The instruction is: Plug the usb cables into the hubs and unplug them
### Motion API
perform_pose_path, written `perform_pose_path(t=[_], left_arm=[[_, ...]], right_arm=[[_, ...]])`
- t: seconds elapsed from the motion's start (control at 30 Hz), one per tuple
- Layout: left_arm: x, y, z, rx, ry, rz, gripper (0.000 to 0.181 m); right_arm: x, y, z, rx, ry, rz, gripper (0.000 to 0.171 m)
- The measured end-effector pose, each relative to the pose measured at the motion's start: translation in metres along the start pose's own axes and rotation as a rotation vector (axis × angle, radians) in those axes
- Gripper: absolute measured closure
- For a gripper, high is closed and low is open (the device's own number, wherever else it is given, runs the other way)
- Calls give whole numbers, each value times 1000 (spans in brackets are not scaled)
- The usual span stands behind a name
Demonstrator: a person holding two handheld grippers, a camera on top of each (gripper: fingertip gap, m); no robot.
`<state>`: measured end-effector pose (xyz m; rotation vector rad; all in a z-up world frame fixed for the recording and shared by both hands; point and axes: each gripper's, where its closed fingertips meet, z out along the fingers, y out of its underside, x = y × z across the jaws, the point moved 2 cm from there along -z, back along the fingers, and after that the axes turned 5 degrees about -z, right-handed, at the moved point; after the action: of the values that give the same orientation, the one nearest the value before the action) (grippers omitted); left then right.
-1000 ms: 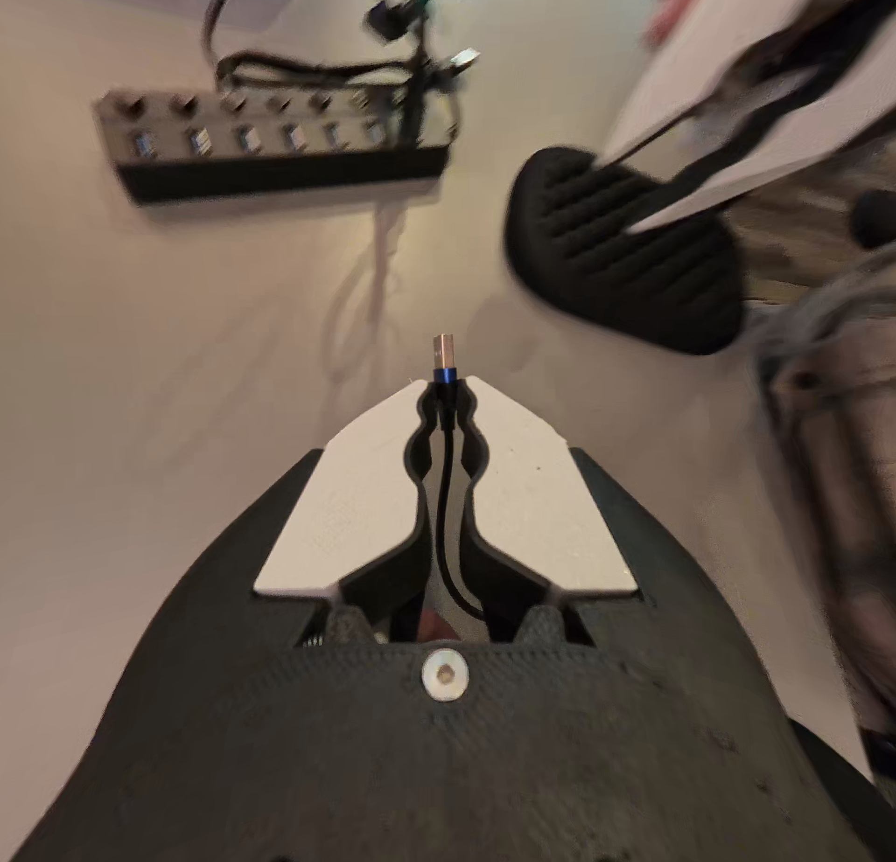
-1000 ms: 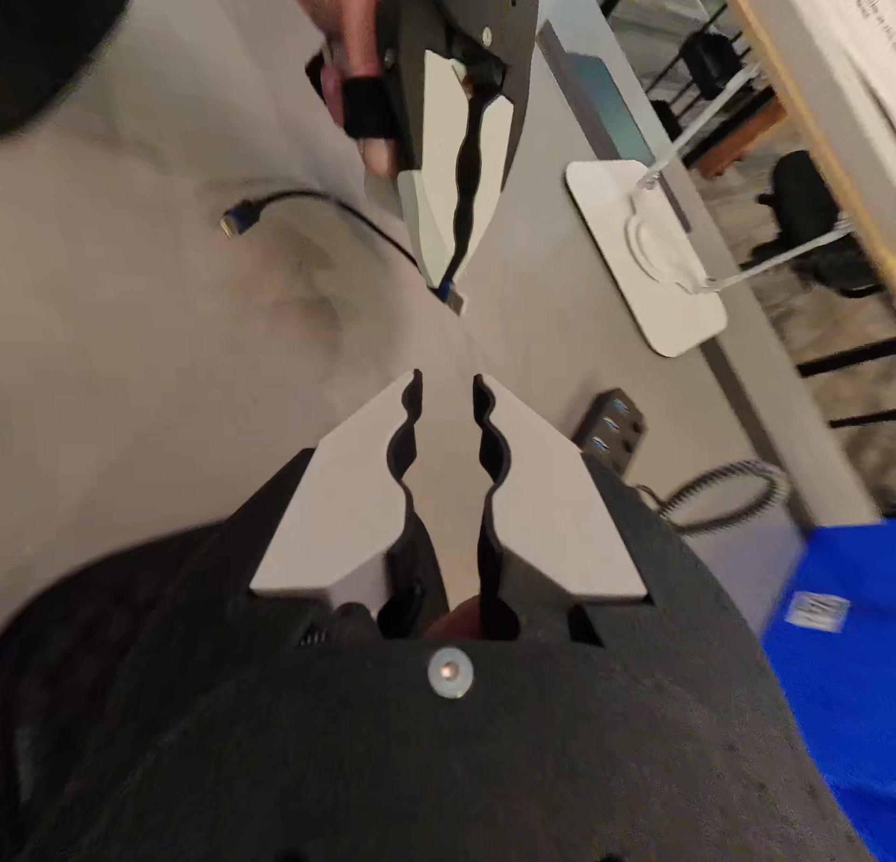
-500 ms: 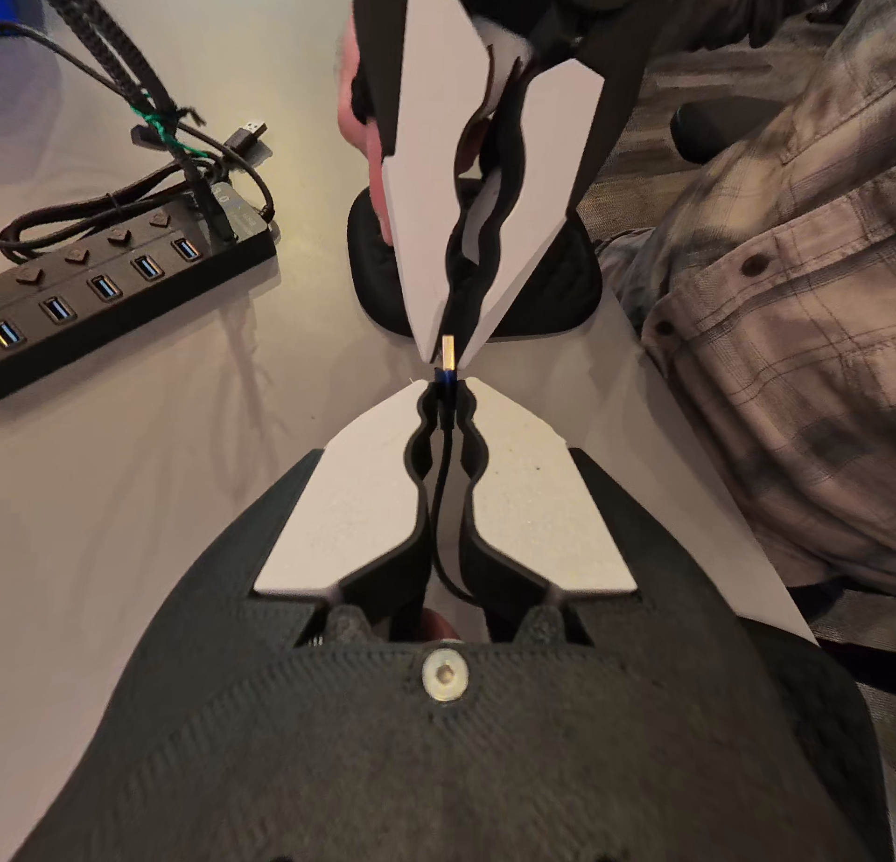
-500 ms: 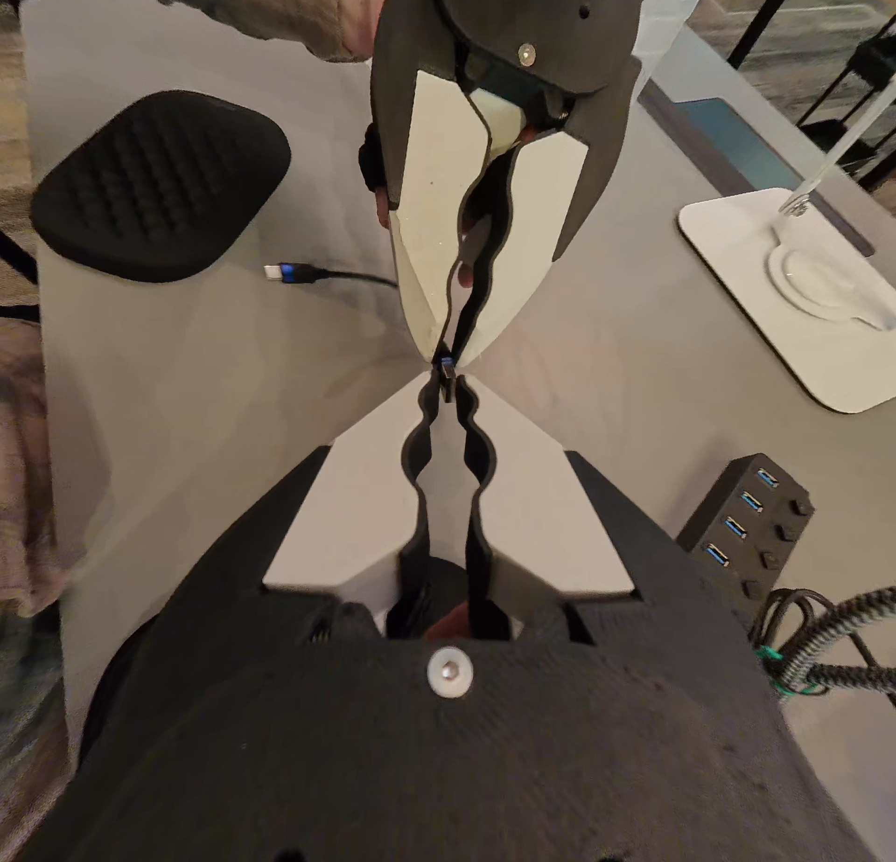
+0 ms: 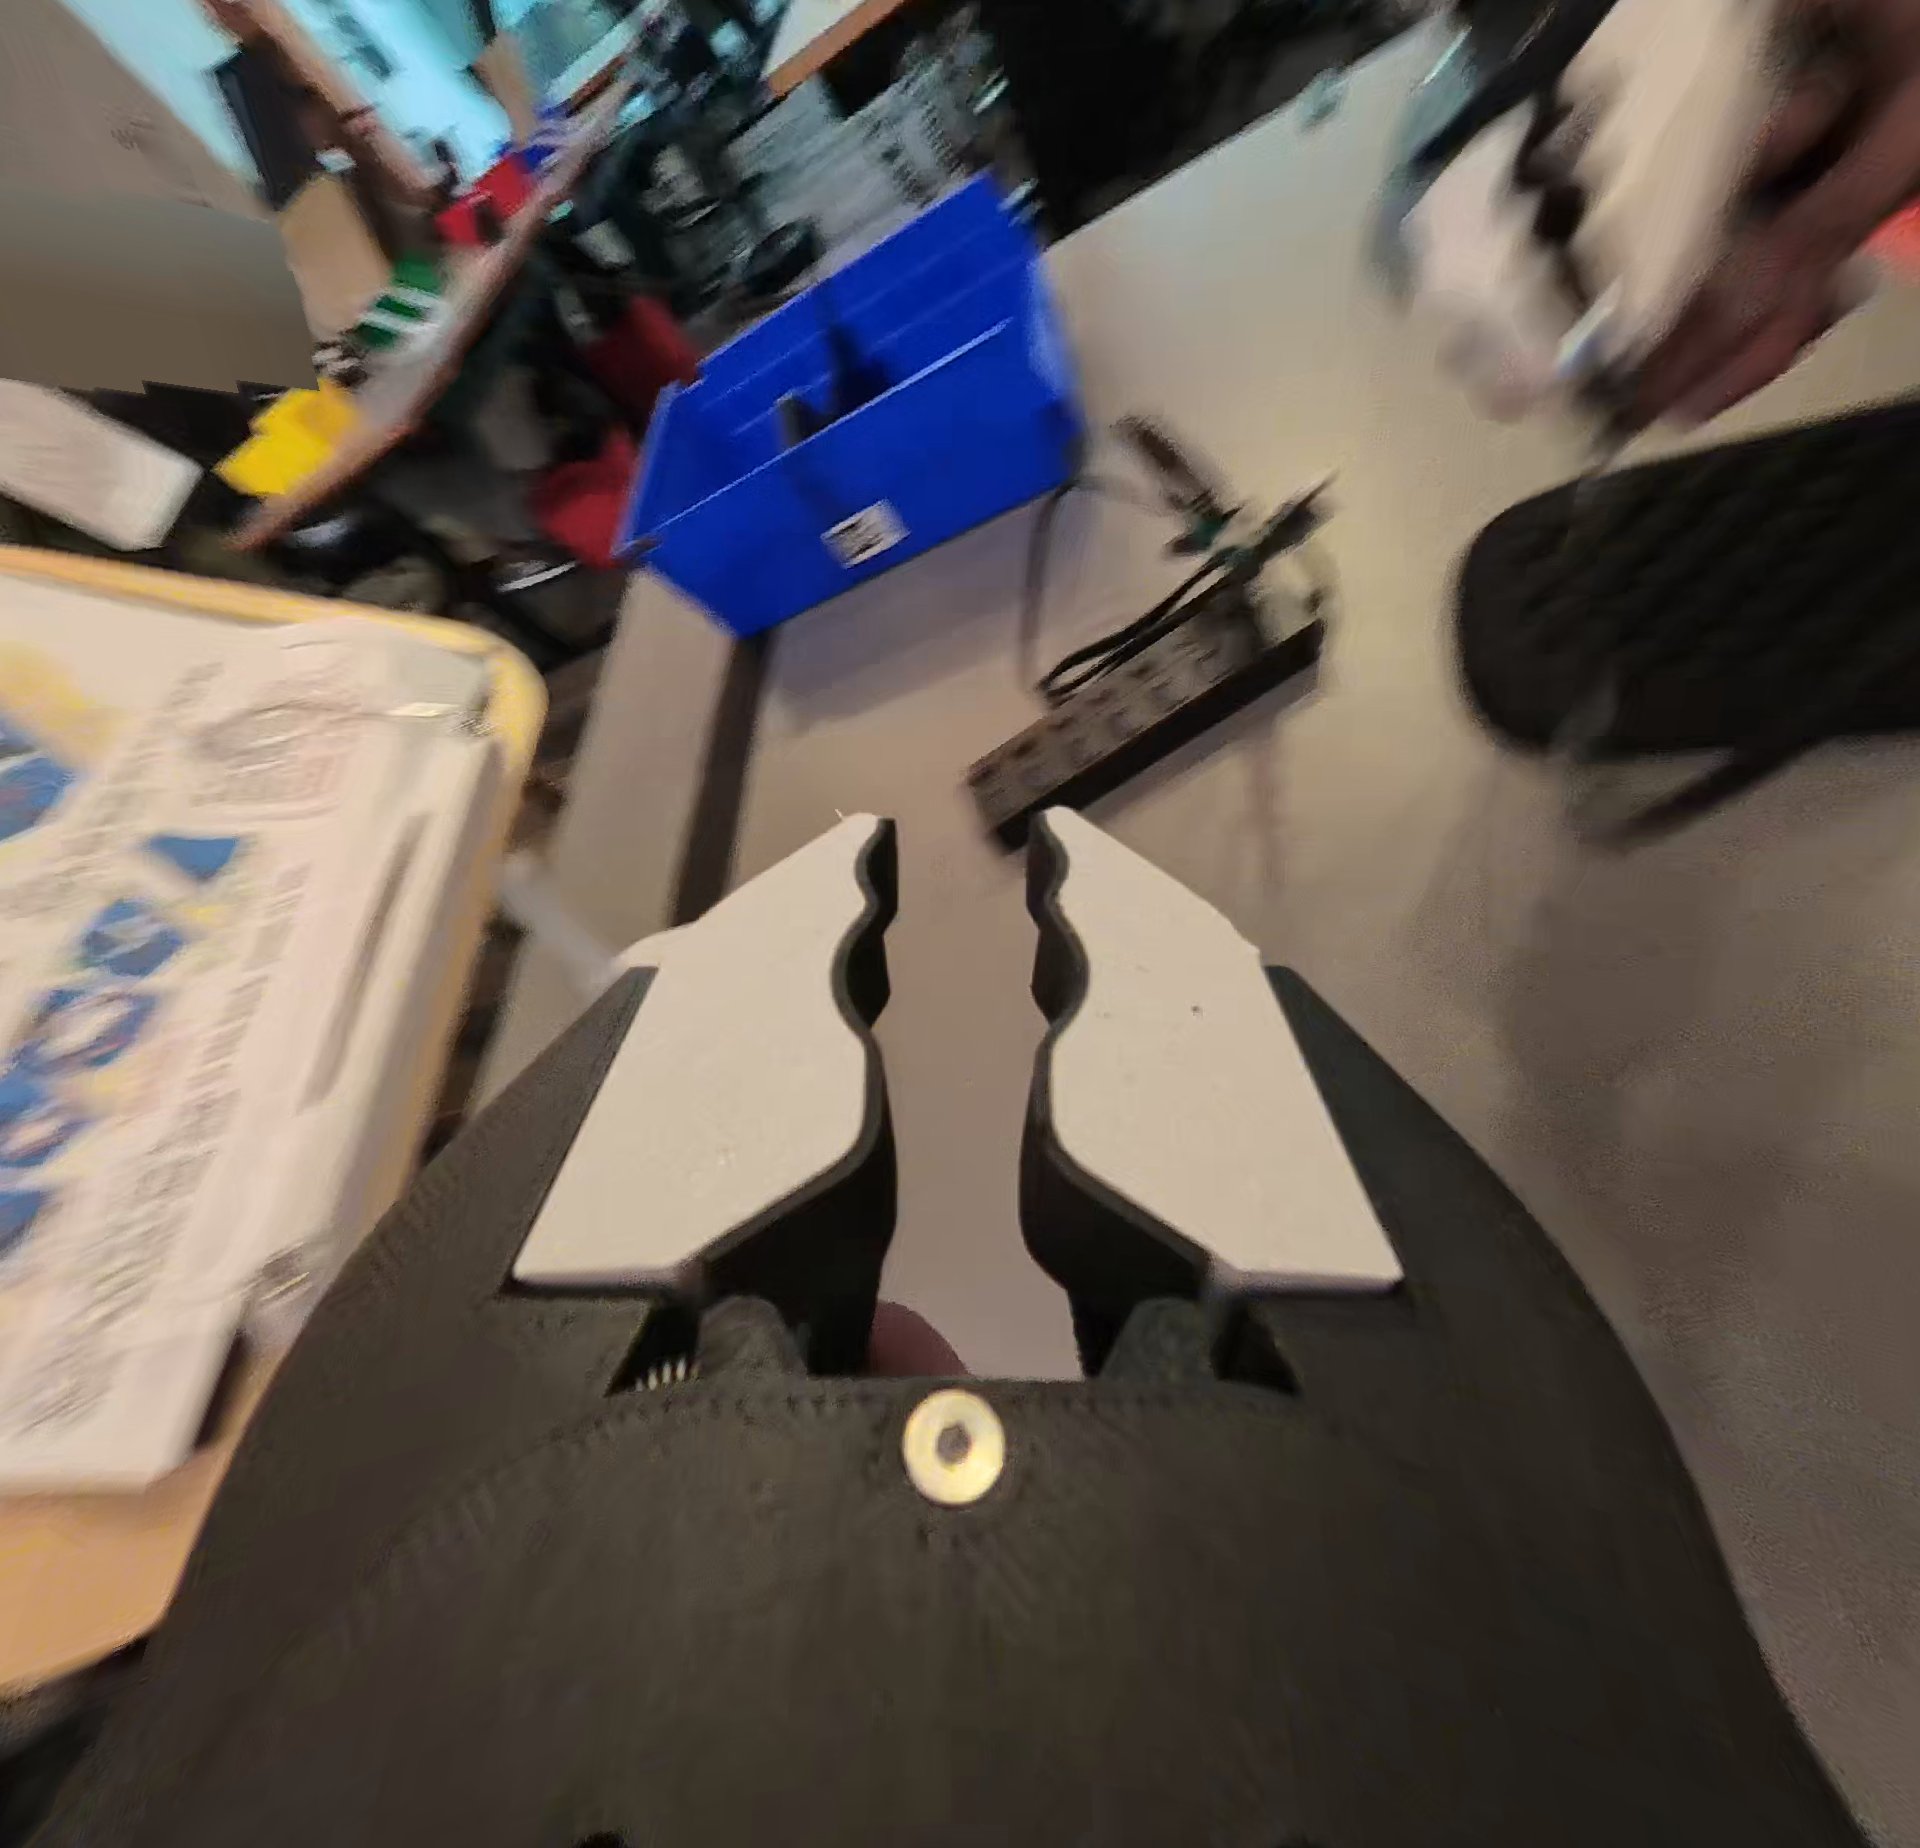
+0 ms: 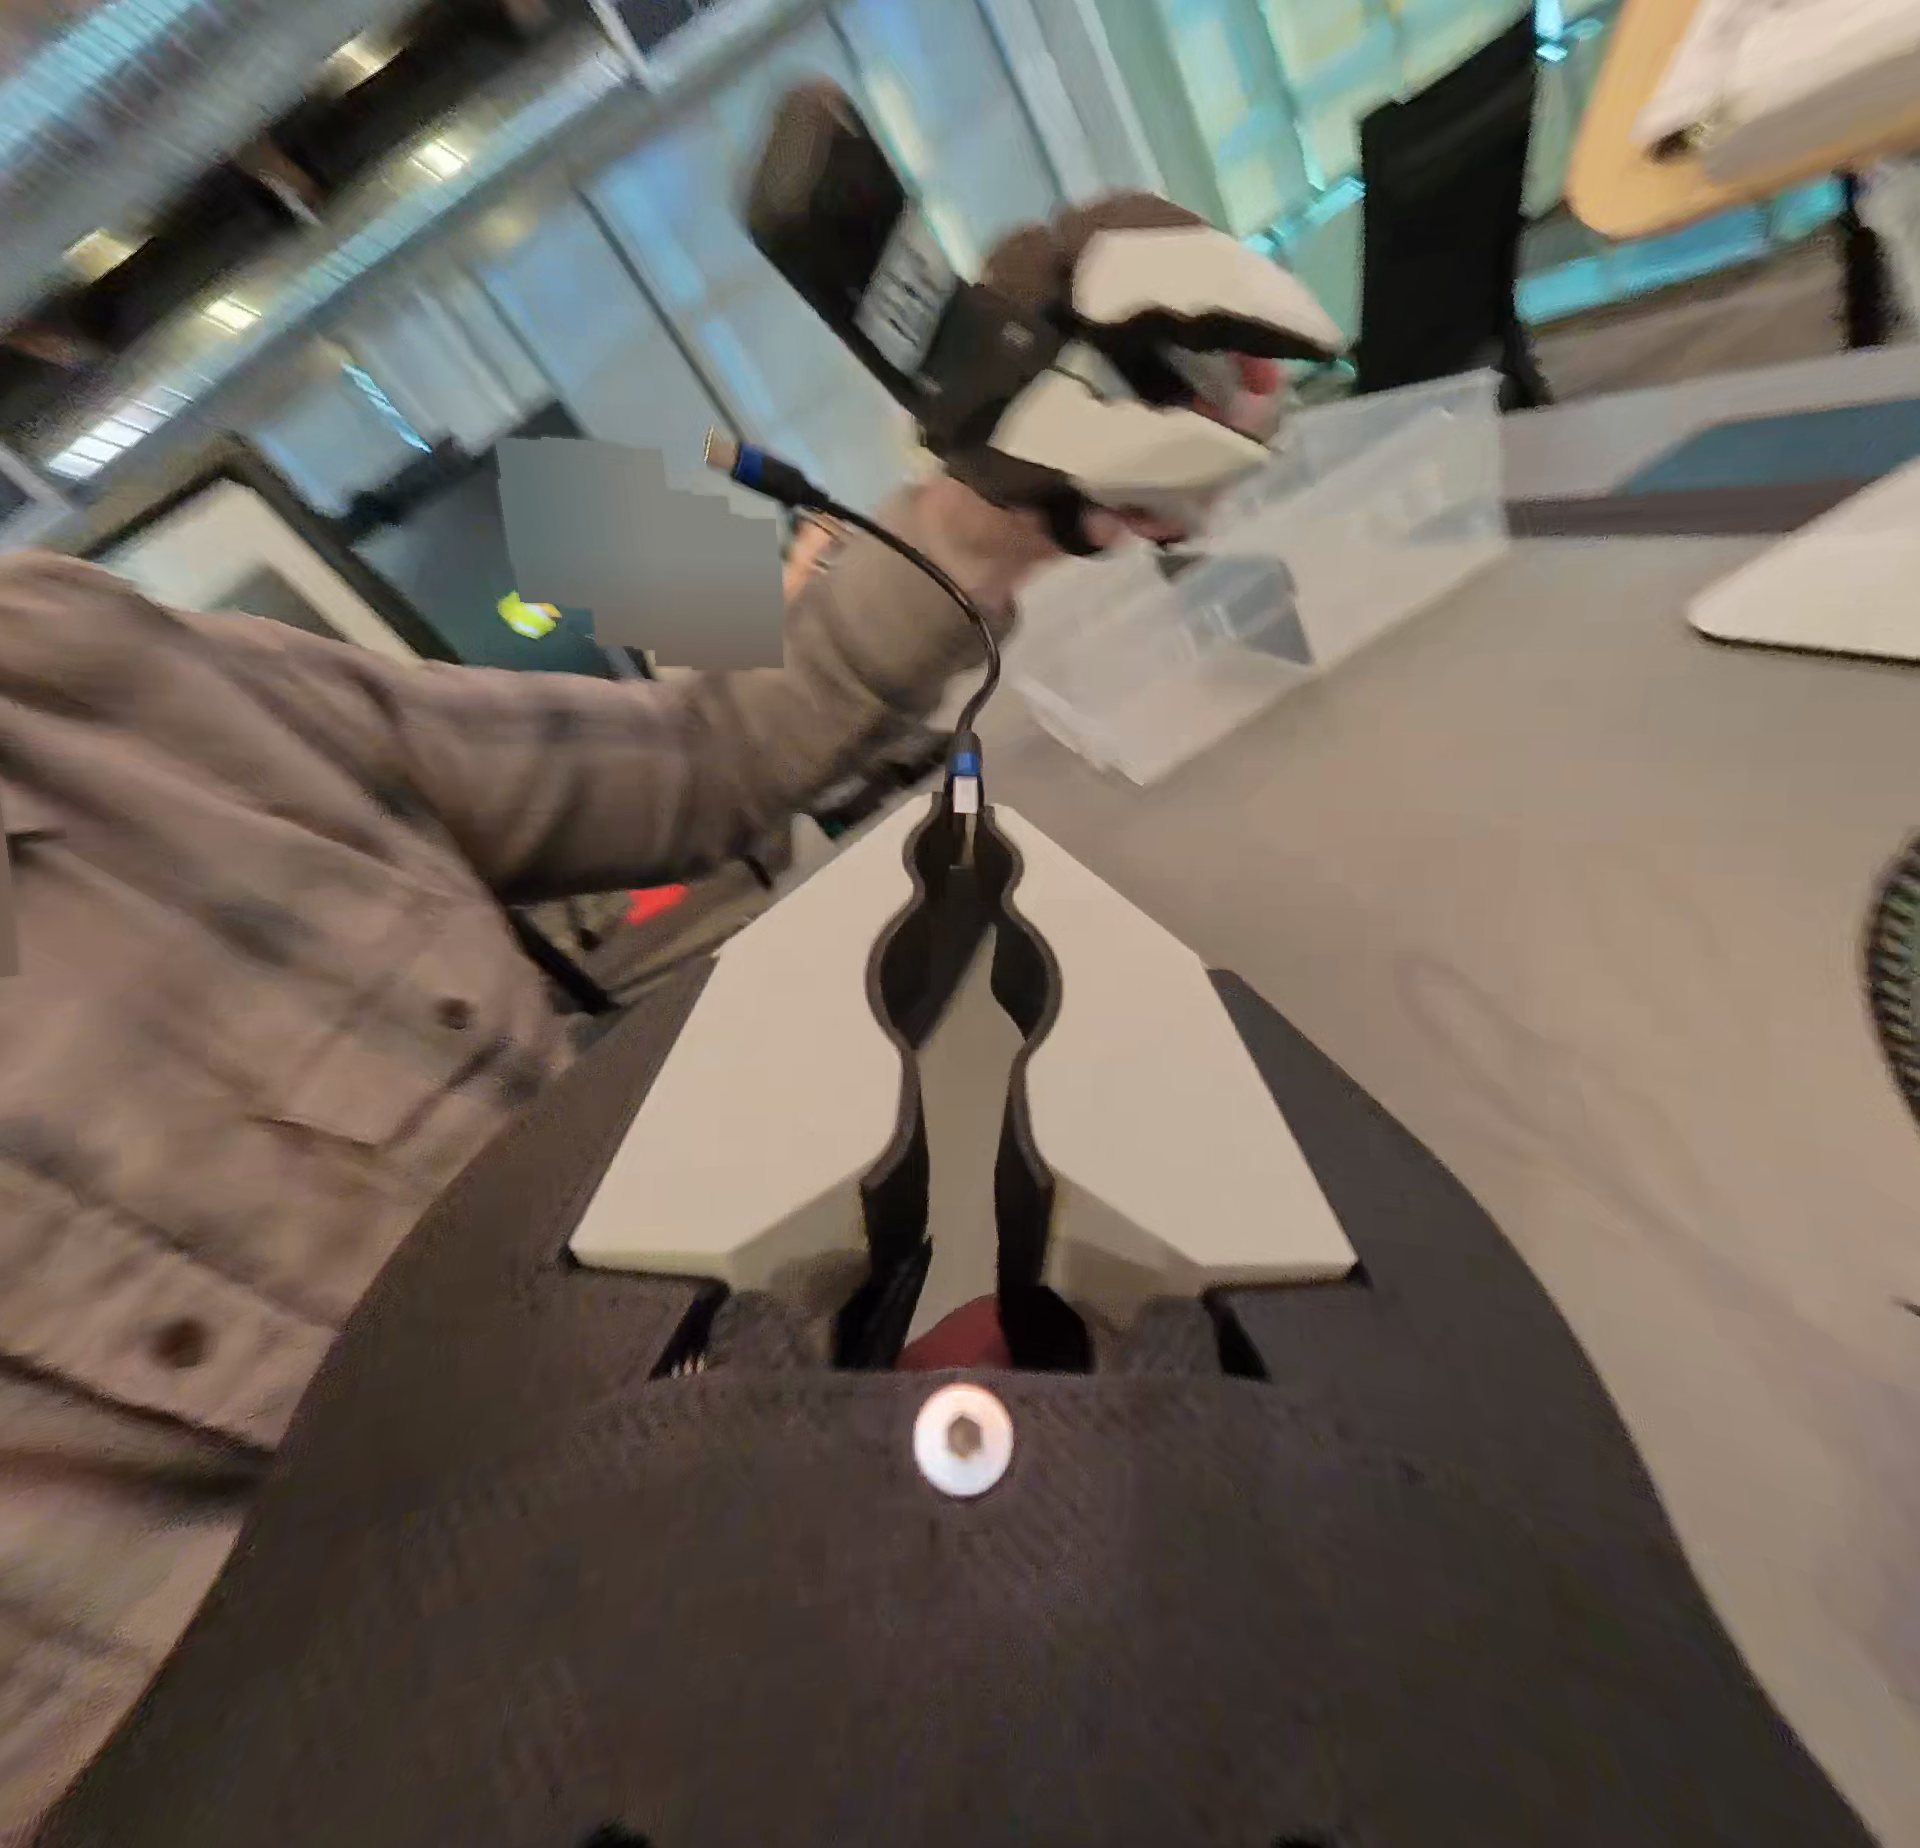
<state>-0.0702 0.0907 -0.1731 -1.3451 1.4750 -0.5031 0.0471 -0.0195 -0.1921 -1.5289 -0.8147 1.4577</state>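
A short black USB cable (image 6: 982, 645) hangs in the air above the counter (image 6: 1455, 915), one plug (image 6: 964, 806) pinched at the tip of the right hand-held gripper (image 6: 964, 824), whose fingers are closed on it. The cable arcs up and away to a second blue-collared plug (image 6: 740, 460) that dangles free. The left hand-held gripper (image 5: 958, 842) stands parted and empty, nothing between its fingers; in the right wrist view it shows farther off, raised and turned sideways.

The long black hub (image 5: 1153, 718) lies on the counter ahead of the left gripper, with a bundle of dark leads (image 5: 1195, 551) at its far end, a blue bin (image 5: 862, 448) beyond it and a black ribbed pad (image 5: 1704, 614) to its right.

The step in hand looks like carrying the plug to the hub. To do it well, the right gripper should probably keep a firm pinch on the plug shell, line it up square with a free port, and push straight in without twisting; the empty left gripper could steady the hub so it does not slide. The loose end may swing and snag on the leads.

A label (image 5: 864, 543) on the bin and a printed box (image 5: 208, 967) at the left carry markings, both too blurred to read. No brand can be made out.
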Motion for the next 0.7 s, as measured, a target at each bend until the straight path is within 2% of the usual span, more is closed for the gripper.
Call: perform_pose_path(t=[0.03,0.13,0.3,0.47,0.6,0.7], left_arm=[[-10,9,-1,-38,-61,54,154],[2,24,14,-73,-50,165,145],[75,-13,42,115,2,318,120],[119,-42,48,275,68,267,122],[138,-54,46,329,144,220,140],[142,-57,46,333,141,234,151]], right_arm=[[-10,-8,-3,34,-48,7,169],[-27,-24,-6,82,-104,10,169],[-17,-10,-3,86,-97,153,169],[-10,18,-2,16,-90,253,169],[-8,25,-2,-14,-90,290,169],[-10,28,-1,-20,-112,313,169]])
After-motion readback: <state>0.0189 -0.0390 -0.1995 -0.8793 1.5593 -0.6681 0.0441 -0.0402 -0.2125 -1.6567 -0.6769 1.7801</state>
